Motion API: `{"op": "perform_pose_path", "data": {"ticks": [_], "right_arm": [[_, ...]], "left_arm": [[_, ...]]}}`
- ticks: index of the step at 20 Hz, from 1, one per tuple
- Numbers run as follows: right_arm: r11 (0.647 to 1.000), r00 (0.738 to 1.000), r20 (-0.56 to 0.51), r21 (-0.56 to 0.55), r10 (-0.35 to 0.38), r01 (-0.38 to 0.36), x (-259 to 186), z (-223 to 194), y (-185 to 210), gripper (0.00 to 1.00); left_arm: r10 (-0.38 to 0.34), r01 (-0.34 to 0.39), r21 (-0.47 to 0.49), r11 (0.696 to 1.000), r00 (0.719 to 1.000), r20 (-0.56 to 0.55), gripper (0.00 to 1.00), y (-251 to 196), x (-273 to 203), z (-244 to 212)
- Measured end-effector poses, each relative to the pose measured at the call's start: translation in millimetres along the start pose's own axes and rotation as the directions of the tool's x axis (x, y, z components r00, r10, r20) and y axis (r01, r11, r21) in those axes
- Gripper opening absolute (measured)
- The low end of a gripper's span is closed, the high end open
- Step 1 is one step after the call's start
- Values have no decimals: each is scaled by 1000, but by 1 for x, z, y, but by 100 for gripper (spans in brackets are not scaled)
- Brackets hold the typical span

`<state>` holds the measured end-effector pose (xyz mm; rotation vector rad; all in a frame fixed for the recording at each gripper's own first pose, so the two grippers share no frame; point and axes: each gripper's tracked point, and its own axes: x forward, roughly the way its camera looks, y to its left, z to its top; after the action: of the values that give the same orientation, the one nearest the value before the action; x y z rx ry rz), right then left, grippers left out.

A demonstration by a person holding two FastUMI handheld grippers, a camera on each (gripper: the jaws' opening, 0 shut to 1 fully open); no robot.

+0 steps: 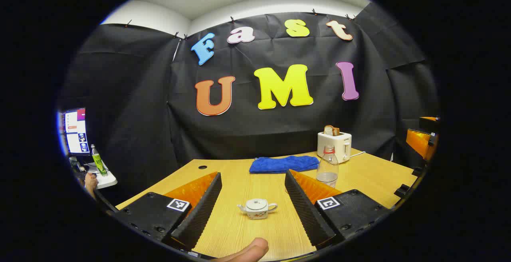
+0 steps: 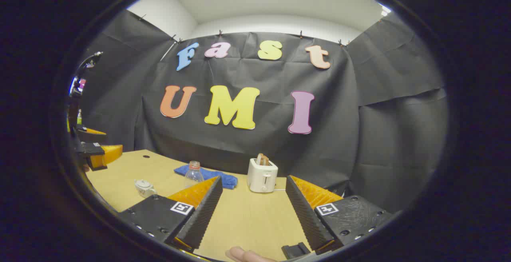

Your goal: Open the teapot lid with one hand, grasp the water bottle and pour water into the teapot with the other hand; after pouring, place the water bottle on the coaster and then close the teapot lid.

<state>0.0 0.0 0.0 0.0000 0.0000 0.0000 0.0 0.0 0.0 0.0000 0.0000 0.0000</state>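
A small white teapot with its lid on stands on the wooden table, ahead of my left gripper and in line with the gap between its fingers. That gripper is open and holds nothing. A clear plastic water bottle with a little water stands upright behind and to the right of the teapot. In the right gripper view the teapot and the bottle are off to the left. My right gripper is open and empty, facing the toaster.
A blue cloth lies at the back of the table beside a white toaster holding bread. The toaster is ahead of the right gripper. A monitor and a green bottle sit on a side desk to the left.
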Motion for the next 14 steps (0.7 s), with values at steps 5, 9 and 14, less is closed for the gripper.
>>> {"op": "perform_pose_path", "data": {"ticks": [5,9,14], "right_arm": [[1000,1000,-3,-10,-16,16,2,-2,-4,98],[1000,1000,-20,-9,12,-12,5,-8,7,95],[999,1000,-25,-30,10,-10,7,-12,10,95]], "left_arm": [[4,-4,-16,1000,1000,4,99,0,-9,6],[-13,13,-3,1000,1000,-3,99,-6,-11,2],[-6,6,-9,1000,1000,-17,100,-3,-8,-1]]}}
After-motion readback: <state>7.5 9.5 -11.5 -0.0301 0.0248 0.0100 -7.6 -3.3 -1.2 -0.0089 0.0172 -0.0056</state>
